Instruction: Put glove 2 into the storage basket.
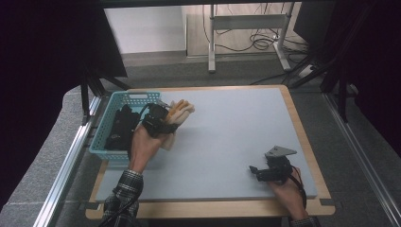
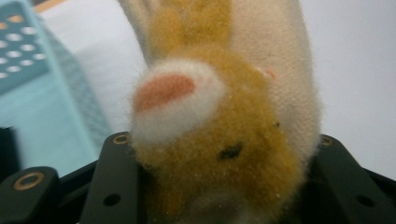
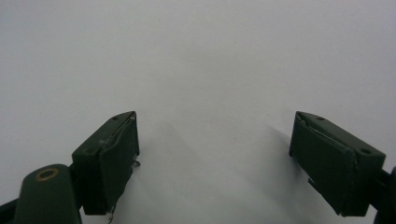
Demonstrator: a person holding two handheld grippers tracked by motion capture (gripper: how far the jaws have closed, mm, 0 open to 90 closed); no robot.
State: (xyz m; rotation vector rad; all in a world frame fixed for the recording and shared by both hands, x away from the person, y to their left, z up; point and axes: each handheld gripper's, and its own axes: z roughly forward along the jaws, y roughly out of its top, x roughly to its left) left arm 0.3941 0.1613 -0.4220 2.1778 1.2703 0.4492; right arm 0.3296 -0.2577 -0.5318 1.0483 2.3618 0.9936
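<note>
Plush toy (image 2: 219, 140), tan and cream with a pink patch, no readable label, clamped in left gripper (image 1: 163, 118) near counter's (image 1: 227, 142) left edge beside teal basket (image 1: 106, 137). Right gripper (image 3: 215, 158) wide, nothing between, near front right corner.

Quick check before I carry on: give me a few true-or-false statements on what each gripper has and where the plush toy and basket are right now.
1. The left gripper is shut on the plush toy. True.
2. The right gripper is holding a second toy. False: its jaws stand wide apart, with the bare grey mat between them.
3. The blue basket sits at the left edge of the table. True.
4. The plush toy lies inside the basket. False: it is in the left gripper, just to the right of the basket's rim.
5. The basket holds dark items. True, though what they are cannot be told.
</note>
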